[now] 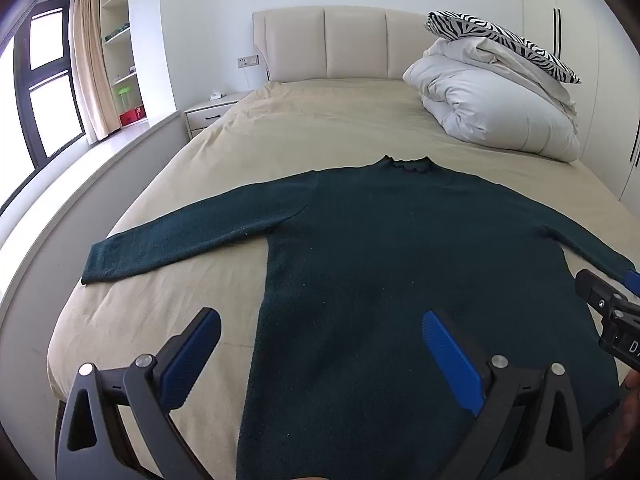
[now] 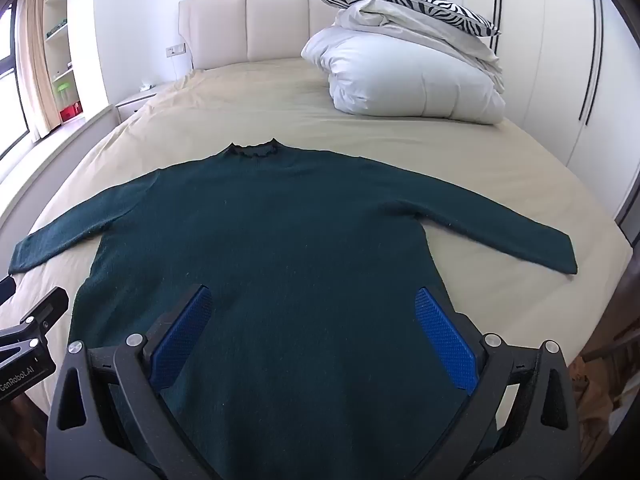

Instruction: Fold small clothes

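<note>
A dark green long-sleeved sweater (image 1: 380,248) lies flat on the beige bed sheet (image 1: 300,132), collar toward the headboard, both sleeves spread out; it also shows in the right wrist view (image 2: 280,232). My left gripper (image 1: 320,320) is open and empty, held above the sweater's lower left side. My right gripper (image 2: 312,300) is open and empty above the sweater's lower middle; part of it shows at the right edge of the left wrist view (image 1: 608,308). The left gripper's body shows at the left edge of the right wrist view (image 2: 28,332).
A folded white duvet (image 1: 492,116) with a zebra-print pillow (image 1: 500,40) on top sits at the bed's far right. A padded headboard (image 1: 336,44), a nightstand (image 1: 208,114), shelves and a window stand at the left, and wardrobe doors (image 2: 560,60) at the right.
</note>
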Demonstrator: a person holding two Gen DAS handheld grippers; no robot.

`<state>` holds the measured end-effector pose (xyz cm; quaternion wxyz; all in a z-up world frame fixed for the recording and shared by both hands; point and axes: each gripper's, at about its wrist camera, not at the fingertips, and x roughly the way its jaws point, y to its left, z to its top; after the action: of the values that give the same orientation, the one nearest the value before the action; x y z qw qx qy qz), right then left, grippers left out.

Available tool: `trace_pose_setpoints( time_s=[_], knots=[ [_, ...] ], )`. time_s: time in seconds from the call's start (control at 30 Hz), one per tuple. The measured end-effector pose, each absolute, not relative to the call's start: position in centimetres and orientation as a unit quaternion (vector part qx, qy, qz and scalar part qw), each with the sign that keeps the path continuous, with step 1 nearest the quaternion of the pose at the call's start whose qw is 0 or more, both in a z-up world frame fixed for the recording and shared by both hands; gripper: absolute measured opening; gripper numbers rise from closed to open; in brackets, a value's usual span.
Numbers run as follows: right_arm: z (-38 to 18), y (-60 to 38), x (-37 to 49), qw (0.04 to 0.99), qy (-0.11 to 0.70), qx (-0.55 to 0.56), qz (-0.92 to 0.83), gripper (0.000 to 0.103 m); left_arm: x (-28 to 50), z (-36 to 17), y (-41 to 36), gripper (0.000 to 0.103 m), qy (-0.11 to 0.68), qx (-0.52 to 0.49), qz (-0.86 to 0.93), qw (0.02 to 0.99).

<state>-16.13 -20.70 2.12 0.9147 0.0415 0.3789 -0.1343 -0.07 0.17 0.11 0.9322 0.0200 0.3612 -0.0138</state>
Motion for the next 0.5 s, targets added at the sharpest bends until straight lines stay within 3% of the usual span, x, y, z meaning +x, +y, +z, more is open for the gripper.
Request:
trace_pose_setpoints(
  time_s=[0.5],
  knots=[
    [2.0,-20.6,-16.2,0.914,0.380,0.040,-0.133,0.103,-0.1,-0.8,0.0,0.103,0.376,0.018,-0.012,0.926]
  ],
)
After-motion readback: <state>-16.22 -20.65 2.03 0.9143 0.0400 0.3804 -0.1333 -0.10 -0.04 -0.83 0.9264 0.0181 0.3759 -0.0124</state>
